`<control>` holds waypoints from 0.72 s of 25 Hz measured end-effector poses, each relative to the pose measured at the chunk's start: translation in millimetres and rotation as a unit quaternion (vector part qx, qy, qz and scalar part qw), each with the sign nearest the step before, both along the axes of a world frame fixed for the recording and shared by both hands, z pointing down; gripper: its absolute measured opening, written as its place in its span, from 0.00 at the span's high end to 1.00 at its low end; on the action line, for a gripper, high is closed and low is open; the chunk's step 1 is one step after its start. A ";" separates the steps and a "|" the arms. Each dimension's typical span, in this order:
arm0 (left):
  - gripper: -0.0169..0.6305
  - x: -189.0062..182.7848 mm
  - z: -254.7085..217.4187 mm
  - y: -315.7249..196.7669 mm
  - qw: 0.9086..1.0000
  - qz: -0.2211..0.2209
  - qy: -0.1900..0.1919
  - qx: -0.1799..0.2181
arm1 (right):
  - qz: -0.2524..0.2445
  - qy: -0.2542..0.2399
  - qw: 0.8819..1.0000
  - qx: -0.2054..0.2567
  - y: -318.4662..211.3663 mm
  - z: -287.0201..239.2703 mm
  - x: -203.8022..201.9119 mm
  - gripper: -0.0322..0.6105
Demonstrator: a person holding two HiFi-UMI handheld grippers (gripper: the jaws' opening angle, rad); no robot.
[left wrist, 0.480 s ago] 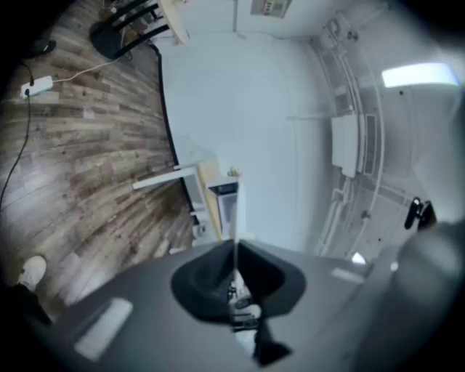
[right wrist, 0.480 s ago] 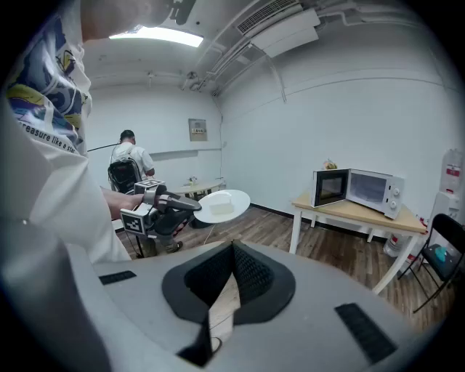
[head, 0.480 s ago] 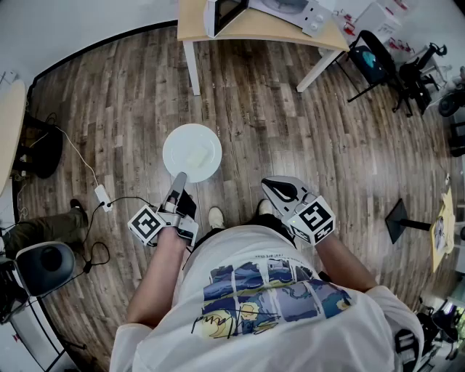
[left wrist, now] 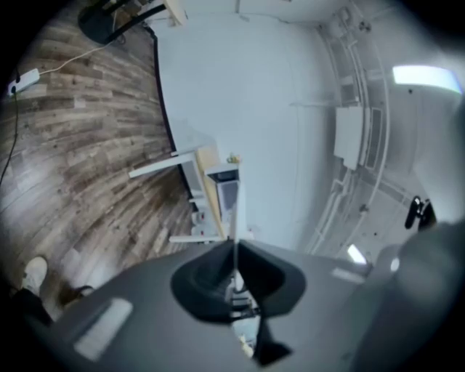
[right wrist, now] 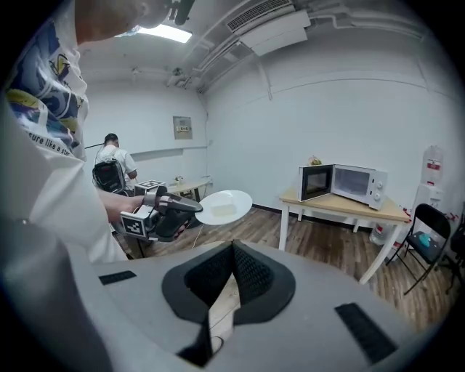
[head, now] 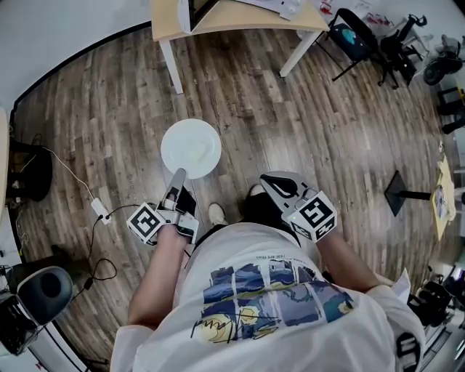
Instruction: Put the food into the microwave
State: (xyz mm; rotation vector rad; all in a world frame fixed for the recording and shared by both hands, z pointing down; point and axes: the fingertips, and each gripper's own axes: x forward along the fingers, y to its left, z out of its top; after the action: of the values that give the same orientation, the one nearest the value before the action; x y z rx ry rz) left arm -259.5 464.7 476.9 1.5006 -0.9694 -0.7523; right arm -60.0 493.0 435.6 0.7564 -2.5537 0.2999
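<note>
While the left gripper [head: 178,175] pinches the near rim of the white plate [head: 174,136], its jaws are closed down onto that thin edge, which the left gripper view shows as a pale sliver standing between them. The plate is held out roughly level over the wood floor [head: 290,116], in front of the person. A pale, flat piece of food [head: 197,151] lies on the plate, a little off centre on the side away from the gripper.

To the right of the plate and apart from it, the right gripper [head: 266,181] is tilted somewhat downward with its jaws pressed together at the tips. Nothing is caught between them; only floor shows through the slit behind the pads.

Beyond the plate, on its far side from the person, stands a light wooden table [head: 240,18] with white legs. The right gripper view shows a white microwave [right wrist: 354,183] sitting on that tabletop, well apart from the plate, so the food is not in it yet. Right of the plate and farther off, past the table, a black folding chair [right wrist: 429,232] stands by the wall. Left of the plate, a white power strip [head: 98,209] with its cable lies on the floor. Behind the plate in the right gripper view, another person [right wrist: 109,163] sits at a distant desk.
</note>
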 end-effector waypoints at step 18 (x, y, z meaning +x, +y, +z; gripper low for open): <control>0.94 65.7 -19.9 -200.1 0.999 0.036 -0.013 -0.003 | 0.035 -0.042 0.998 -0.018 -205.6 11.8 64.6 0.81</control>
State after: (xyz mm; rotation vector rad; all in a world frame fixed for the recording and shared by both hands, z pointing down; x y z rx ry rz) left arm -193.8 264.6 457.0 1.5362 -0.9320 -0.6792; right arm 4.6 287.4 447.4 0.8385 -2.5957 0.4071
